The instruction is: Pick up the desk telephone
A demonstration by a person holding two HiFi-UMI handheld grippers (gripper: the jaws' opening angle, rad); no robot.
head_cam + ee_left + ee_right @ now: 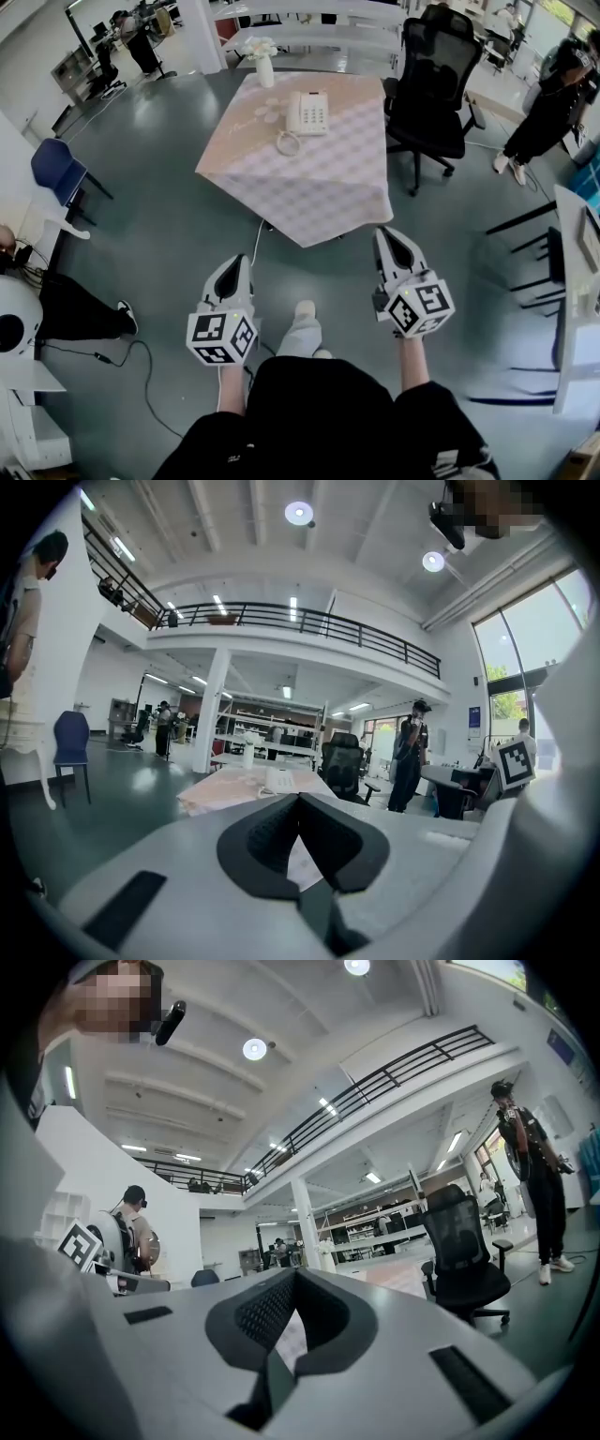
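Your head camera looks steeply down from well short of the worktop (309, 178). The cameras on your left claw (241, 262) and right claw (385, 234) sit low, facing level along their jaws toward it. All three views share the worktop and the black chair (431, 75) beside it.

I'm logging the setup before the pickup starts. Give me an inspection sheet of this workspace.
Surface: cloth-covered table, ahead of both claws.
Job's things: telephone on the table, untouched.
Clutter: white vase of flowers near the table's far edge.
Claws: left claw and right claw both shut, empty, short of the table.
Cables: coiled cord on the table beside the telephone; floor cable at left.
Surroundings: black office chair, blue chair, standing person.
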